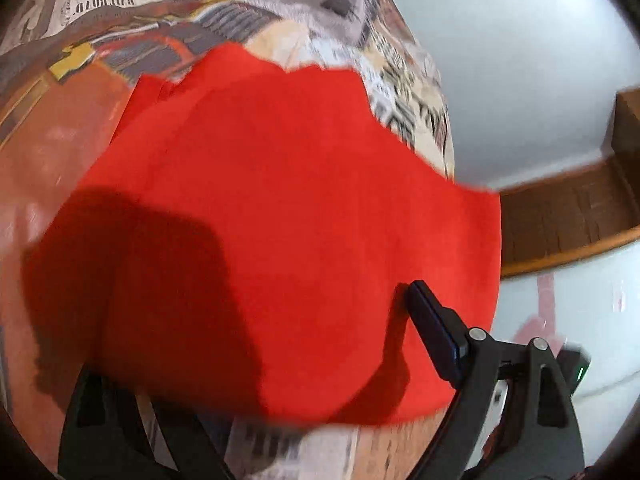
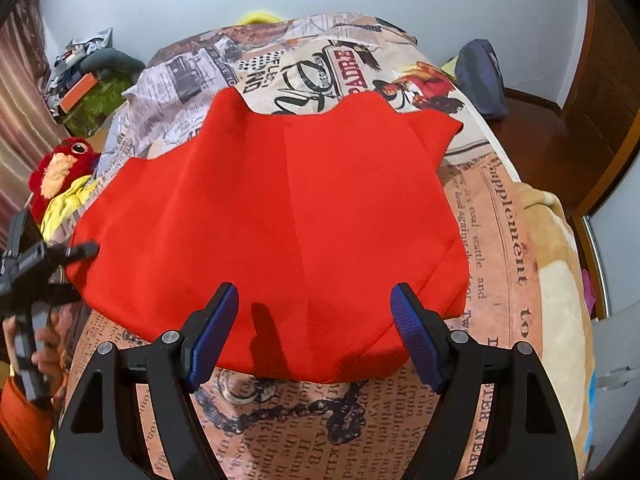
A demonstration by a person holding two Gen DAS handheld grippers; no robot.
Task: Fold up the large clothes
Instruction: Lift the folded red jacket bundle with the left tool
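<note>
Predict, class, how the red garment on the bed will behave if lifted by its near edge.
The red garment would probably droop and fold: it lies soft, with creases and a wavy far edge. It looks thick, so probably slightly weighty. It may drag across the printed bedspread.

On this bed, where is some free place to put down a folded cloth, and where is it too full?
Free: the newspaper-print bedspread right of the red garment, the strip in front of it, and beyond its far scalloped edge. Crowded: the left side, with the red plush toy, yellow cloth and left gripper.
</note>
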